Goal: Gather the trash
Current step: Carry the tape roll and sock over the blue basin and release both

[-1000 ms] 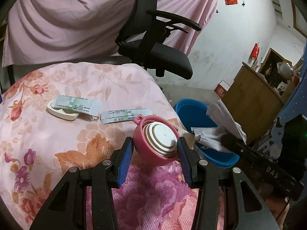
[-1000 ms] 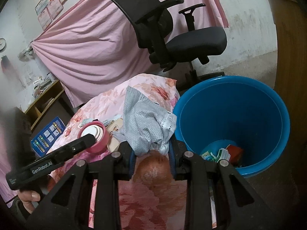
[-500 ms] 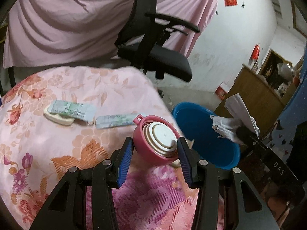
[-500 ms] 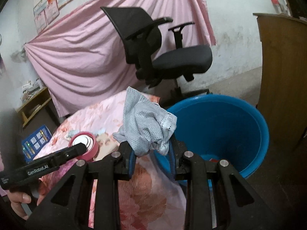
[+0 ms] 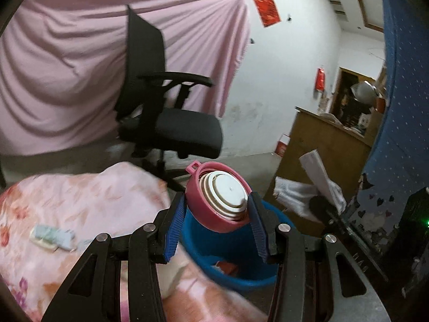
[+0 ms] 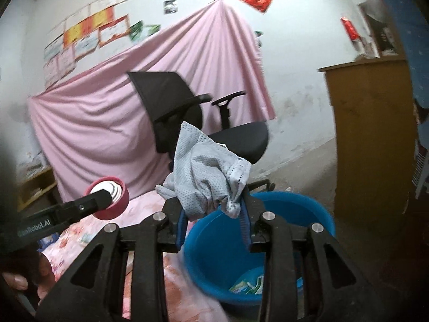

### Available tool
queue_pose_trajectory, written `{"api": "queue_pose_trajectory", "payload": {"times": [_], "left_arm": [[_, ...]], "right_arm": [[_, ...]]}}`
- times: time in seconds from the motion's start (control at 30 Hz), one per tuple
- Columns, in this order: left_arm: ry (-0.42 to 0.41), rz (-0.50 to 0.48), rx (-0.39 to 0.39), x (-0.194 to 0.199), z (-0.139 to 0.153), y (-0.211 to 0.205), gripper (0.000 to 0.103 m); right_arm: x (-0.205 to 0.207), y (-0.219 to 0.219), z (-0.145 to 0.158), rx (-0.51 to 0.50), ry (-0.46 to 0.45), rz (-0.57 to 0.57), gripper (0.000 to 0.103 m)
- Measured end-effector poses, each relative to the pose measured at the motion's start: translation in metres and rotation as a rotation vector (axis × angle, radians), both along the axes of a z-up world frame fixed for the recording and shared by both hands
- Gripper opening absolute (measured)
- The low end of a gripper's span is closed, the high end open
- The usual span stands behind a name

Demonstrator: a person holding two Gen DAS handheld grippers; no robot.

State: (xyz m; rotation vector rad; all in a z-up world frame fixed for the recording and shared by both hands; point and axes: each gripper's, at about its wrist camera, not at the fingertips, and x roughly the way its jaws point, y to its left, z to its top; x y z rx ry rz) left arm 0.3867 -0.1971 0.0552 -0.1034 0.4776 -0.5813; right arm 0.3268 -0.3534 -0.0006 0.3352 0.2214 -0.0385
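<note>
A white, stained wall (image 6: 295,86) stands behind. A pink sheet (image 5: 67,67) hangs at ten o'clock, a black office chair (image 5: 161,118) at twelve, a wooden cabinet (image 6: 370,139) at three. Paper pictures (image 6: 88,35) are at eleven o'clock.

My left gripper (image 5: 215,216) has black arms and ribbed blue pads; between them sits a pink lid (image 5: 218,197) with cream-white rings inside. My right gripper (image 6: 213,221) is the same black and blue, with a pale grey mesh cloth (image 6: 207,173) dotted with tiny holes. The bucket (image 6: 316,214) is bright blue, with green and white scraps (image 6: 248,287) at its bottom. The bedspread (image 5: 80,196) is pink with orange and red flowers. Far off, a black chair (image 5: 166,118) stands before a plain pink curtain (image 5: 67,67); the cabinet (image 6: 370,139) at right is brown.
</note>
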Motion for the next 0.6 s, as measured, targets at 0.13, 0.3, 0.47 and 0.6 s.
{"api": "queue_pose_trajectory", "payload": {"times": [0.13, 0.3, 0.47, 0.6], "left_arm": [[0.032, -0.04, 0.021, 0.017, -0.003, -0.027, 0.041], [0.145, -0.048, 0.023, 0.039, -0.019, -0.045, 0.041], [0.258, -0.035, 0.015, 0.055, -0.035, -0.053, 0.041], [0.271, -0.027, 0.026, 0.056, -0.039, -0.054, 0.042]], "right_arm": [[0.009, -0.021, -0.012, 0.06, 0.048, -0.047, 0.055], [0.022, -0.037, -0.024, 0.128, 0.12, -0.064, 0.056], [0.033, -0.041, -0.034, 0.159, 0.184, -0.047, 0.06], [0.036, -0.04, -0.037, 0.171, 0.21, -0.033, 0.068]]}}
